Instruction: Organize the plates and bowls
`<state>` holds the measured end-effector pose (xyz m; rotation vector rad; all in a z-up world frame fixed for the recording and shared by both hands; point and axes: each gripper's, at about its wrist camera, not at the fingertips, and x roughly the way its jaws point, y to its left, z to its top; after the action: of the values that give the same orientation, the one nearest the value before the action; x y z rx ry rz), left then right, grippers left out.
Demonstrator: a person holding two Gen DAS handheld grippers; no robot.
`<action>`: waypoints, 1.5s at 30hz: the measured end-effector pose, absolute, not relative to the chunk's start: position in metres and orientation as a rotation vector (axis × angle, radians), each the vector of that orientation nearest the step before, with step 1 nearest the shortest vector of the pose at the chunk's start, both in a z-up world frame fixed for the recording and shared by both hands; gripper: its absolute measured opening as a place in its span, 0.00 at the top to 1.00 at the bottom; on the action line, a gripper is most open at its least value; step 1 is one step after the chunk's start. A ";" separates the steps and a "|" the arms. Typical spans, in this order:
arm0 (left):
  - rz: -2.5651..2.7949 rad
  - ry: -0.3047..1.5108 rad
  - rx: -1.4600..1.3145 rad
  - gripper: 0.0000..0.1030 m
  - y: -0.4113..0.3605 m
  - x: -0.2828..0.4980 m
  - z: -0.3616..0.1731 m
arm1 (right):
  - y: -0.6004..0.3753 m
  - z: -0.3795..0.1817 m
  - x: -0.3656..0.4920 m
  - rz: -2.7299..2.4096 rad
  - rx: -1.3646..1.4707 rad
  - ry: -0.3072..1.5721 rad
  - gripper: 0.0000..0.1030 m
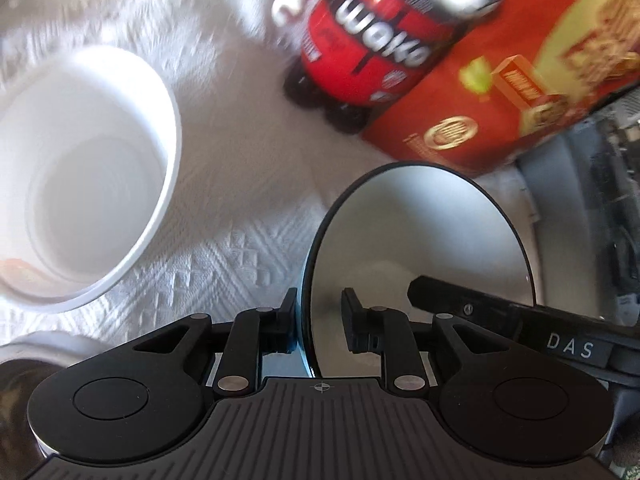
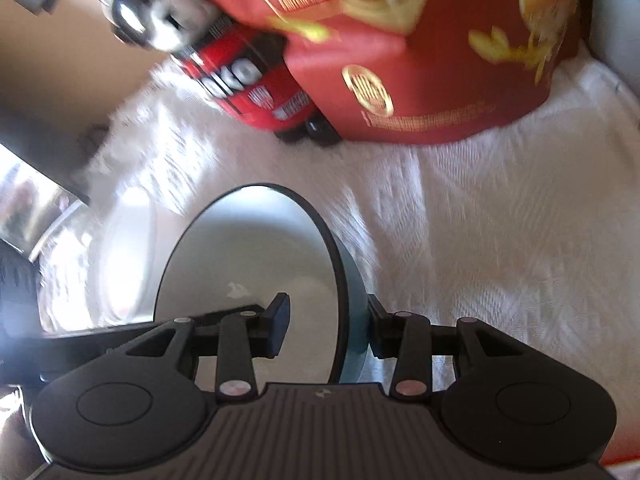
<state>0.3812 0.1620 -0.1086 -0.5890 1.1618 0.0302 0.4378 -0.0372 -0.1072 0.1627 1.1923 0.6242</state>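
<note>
White textured tablecloth (image 1: 224,216) underfoot, blurred in places. Left gripper (image 1: 318,314) and right gripper (image 2: 328,320) both clamped on the rim of one dark-edged bowl (image 1: 420,236), on opposite sides, one finger inside and one outside; bowl tilted on edge between them, pale inside, nothing visible in it. Beside it, a stack of white bowls (image 1: 84,176) on the cloth, apparently bare inside. Behind, red-labelled bottle (image 1: 368,44) touching a red snack box (image 1: 500,92).

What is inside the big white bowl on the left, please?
The white bowl looks empty, with only its ribbed white wall showing. Its lower left edge is cut off, near something orange and blurred.
</note>
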 end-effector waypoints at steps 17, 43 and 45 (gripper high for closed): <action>-0.085 1.191 -0.504 0.75 0.124 0.287 -0.067 | -0.074 -0.072 0.344 0.648 0.115 1.244 0.60; -0.078 1.221 -0.523 0.79 0.133 0.246 -0.101 | -0.079 -0.118 0.310 0.579 0.039 1.245 0.60; -0.075 1.214 -0.536 0.79 0.137 0.245 -0.099 | -0.079 -0.115 0.308 0.576 0.030 1.232 0.60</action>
<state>0.2446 0.1365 -0.0986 -0.5363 1.2139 -0.0753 0.3080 -0.0793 -0.1154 0.0303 1.2324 0.5758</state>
